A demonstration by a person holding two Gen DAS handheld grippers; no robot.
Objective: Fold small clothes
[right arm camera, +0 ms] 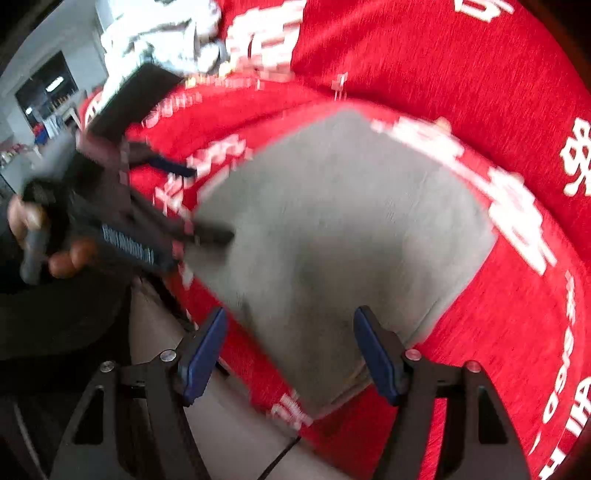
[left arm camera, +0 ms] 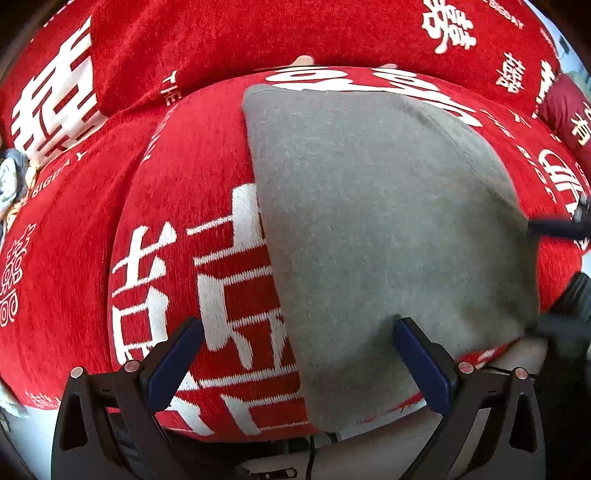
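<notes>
A grey garment (left arm camera: 376, 229) lies flat and folded on a red cushion (left arm camera: 177, 184) with white characters. My left gripper (left arm camera: 298, 322) is open at the garment's near left edge, one fingertip over the red cushion and the other over the grey cloth. In the right wrist view the grey garment (right arm camera: 343, 229) fills the middle. My right gripper (right arm camera: 290, 314) is open over its near corner, nothing pinched. The left gripper (right arm camera: 199, 201) shows there at the garment's left edge, held by a hand (right arm camera: 29, 221). The picture is blurred.
A pile of pale clothes (right arm camera: 159, 33) lies at the far left on the sofa, also visible as pale clothes (left arm camera: 11, 177). Red back cushions (left arm camera: 258, 33) rise behind. A dark red pillow (left arm camera: 565, 107) sits to the right. Below the cushion's front edge are a pale surface (right arm camera: 236, 435) and a cable.
</notes>
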